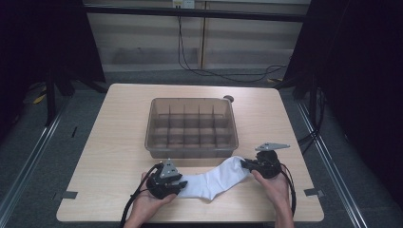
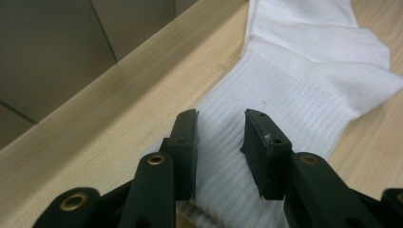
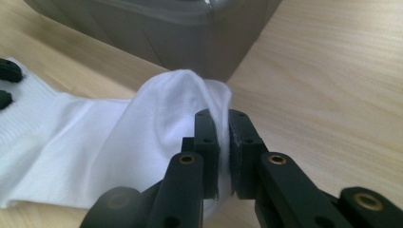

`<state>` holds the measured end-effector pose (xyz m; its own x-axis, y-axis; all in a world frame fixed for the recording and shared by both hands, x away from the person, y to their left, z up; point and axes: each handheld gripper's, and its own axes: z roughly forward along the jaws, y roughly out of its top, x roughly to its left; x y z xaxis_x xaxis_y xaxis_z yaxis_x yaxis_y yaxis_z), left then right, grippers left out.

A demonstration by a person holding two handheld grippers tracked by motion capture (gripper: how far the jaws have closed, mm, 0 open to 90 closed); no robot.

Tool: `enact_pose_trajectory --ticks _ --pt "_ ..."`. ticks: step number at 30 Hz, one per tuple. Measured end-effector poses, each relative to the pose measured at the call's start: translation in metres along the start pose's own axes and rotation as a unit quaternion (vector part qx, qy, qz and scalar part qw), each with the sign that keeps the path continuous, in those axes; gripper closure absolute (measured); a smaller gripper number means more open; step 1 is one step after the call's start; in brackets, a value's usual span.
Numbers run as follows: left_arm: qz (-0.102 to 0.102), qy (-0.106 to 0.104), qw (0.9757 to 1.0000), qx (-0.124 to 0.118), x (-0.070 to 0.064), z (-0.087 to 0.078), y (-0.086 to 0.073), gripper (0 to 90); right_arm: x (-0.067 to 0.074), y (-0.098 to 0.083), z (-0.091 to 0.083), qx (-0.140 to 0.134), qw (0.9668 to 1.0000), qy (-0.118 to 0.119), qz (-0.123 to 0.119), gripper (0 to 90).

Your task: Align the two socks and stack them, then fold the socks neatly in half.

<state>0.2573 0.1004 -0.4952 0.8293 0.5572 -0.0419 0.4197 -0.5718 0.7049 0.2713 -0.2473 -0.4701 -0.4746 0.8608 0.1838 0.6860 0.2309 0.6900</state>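
Observation:
A white sock (image 1: 214, 183) lies stretched across the near part of the wooden table (image 1: 114, 142), in front of the bin. My left gripper (image 1: 180, 183) is at its ribbed cuff end. In the left gripper view the jaws (image 2: 221, 118) stand a little apart with gathered cuff fabric (image 2: 223, 142) pinched between the pads. At the toe end, my right gripper (image 1: 245, 165) is shut on the sock. Its jaws (image 3: 223, 116) stand almost together, and a fold of the toe (image 3: 190, 90) rises between them.
A translucent grey bin (image 1: 192, 100) divided into several small compartments stands mid-table just behind the sock, its corner (image 3: 223, 57) close to my right gripper. The table's near edge (image 2: 119, 95) runs just beside my left gripper. Cables trail from both grippers.

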Motion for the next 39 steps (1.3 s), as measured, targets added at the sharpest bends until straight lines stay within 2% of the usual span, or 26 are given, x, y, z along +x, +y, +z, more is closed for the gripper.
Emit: enact_pose_trajectory --ticks 10,14,17,23,39 --pt "-0.001 -0.005 1.0 -0.001 -0.006 0.003 0.003 65.5 0.006 0.006 -0.016 -0.015 0.9998 0.009 -0.009 84.1" --pt "0.005 -0.011 0.9999 0.001 -0.01 0.007 0.006 65.5 0.009 0.01 -0.021 -0.023 0.9995 0.016 -0.011 84.1" --pt "0.0 -0.014 0.9999 -0.001 -0.011 0.009 0.008 65.5 0.011 0.012 -0.025 -0.024 0.9994 0.018 -0.015 84.2" --pt "0.007 -0.016 0.9998 0.004 -0.015 0.013 0.013 65.5 0.016 0.016 -0.026 -0.03 0.9988 0.031 -0.024 84.1" --pt "0.003 -0.019 0.9998 0.005 -0.025 0.022 0.022 65.5 0.031 0.022 -0.029 -0.038 0.9972 0.047 -0.044 84.1"
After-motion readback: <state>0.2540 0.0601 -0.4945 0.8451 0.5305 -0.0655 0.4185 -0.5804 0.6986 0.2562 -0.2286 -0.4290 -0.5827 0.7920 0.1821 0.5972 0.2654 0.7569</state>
